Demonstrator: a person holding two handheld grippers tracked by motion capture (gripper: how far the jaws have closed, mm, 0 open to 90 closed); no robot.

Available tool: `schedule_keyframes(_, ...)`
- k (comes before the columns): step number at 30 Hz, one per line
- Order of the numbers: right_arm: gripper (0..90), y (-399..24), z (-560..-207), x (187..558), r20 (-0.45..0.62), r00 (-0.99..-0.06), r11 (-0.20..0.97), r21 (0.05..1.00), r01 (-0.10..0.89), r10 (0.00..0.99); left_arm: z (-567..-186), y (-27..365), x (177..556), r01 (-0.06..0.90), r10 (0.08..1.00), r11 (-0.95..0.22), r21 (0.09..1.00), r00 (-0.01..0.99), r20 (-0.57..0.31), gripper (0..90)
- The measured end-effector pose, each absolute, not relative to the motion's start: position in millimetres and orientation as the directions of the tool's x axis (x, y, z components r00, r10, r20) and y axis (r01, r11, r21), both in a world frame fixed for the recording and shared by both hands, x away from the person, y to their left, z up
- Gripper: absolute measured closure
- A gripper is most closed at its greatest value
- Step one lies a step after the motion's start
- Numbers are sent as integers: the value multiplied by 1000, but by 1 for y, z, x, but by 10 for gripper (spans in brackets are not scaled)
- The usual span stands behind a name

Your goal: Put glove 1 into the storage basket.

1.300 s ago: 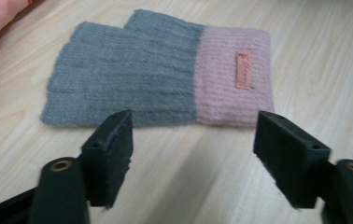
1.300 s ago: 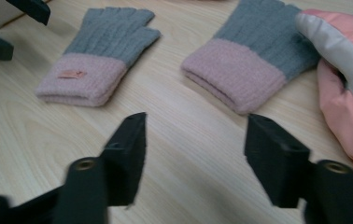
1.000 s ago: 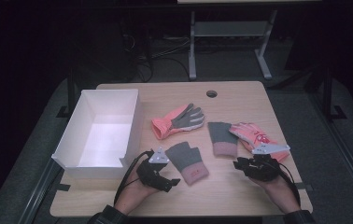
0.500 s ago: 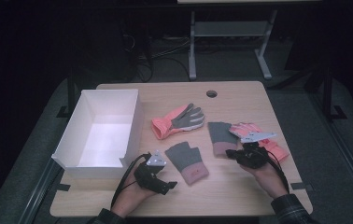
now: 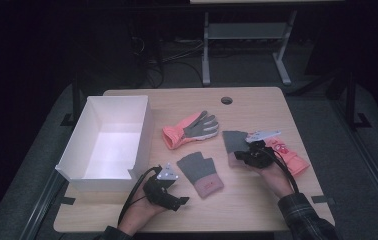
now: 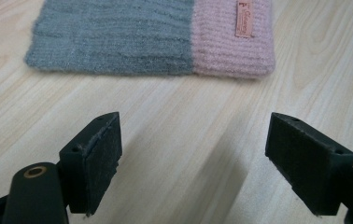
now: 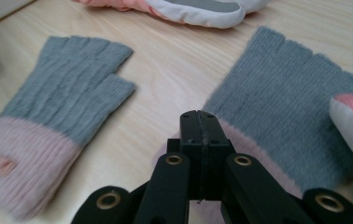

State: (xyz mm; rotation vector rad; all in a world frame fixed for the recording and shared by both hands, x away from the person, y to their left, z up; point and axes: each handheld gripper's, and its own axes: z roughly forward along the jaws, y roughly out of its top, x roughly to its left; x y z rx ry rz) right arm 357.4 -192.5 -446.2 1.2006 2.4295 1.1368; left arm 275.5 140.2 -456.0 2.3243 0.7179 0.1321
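Two grey fingerless gloves with pink cuffs lie on the wooden table (image 5: 257, 105). In the high view, one fingerless glove (image 5: 200, 172) is near the middle and the other fingerless glove (image 5: 233, 141) lies to its right. My right gripper (image 5: 238, 156) is shut, its tips over the pink cuff of the right-hand glove (image 7: 282, 112). In the right gripper view, the closed right gripper (image 7: 198, 119) shows no fabric between its pads. My left gripper (image 5: 178, 202) lies near the front edge. In the left gripper view, the left gripper (image 6: 198, 135) is open over bare wood, short of the middle glove (image 6: 151, 37).
A white open box (image 5: 77, 155) stands at the left of the table. A coral glove with a grey palm (image 5: 192, 129) lies behind the fingerless pair. Another coral glove (image 5: 289, 157) lies at the right, beside my right hand. A round cable hole (image 5: 226, 100) is at the back.
My right gripper has moved left, off the coral glove at the right and onto the cuff of the right-hand fingerless glove. The left gripper has stayed put.
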Motion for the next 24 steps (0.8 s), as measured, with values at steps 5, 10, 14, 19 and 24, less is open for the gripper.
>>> schedule_keyframes(5,900,-186,-458,368,141,-642,401,676,618,754,-456,140,275,457,527,-610,647,844,-100,183)
schedule_keyframes(10,900,-188,-459,364,157,-651,408,664,626,743,-455,140,276,457,523,-608,649,846,-104,182)
schedule_keyframes(14,900,-189,-459,359,155,-657,417,661,624,738,-456,139,274,457,523,-607,650,846,-106,183)
schedule_keyframes(19,900,-191,-458,346,154,-673,436,654,618,723,-456,138,274,458,524,-606,650,845,-107,182)
schedule_keyframes(24,900,-193,-457,337,161,-684,445,651,615,711,-456,136,274,462,526,-598,655,843,-115,183)
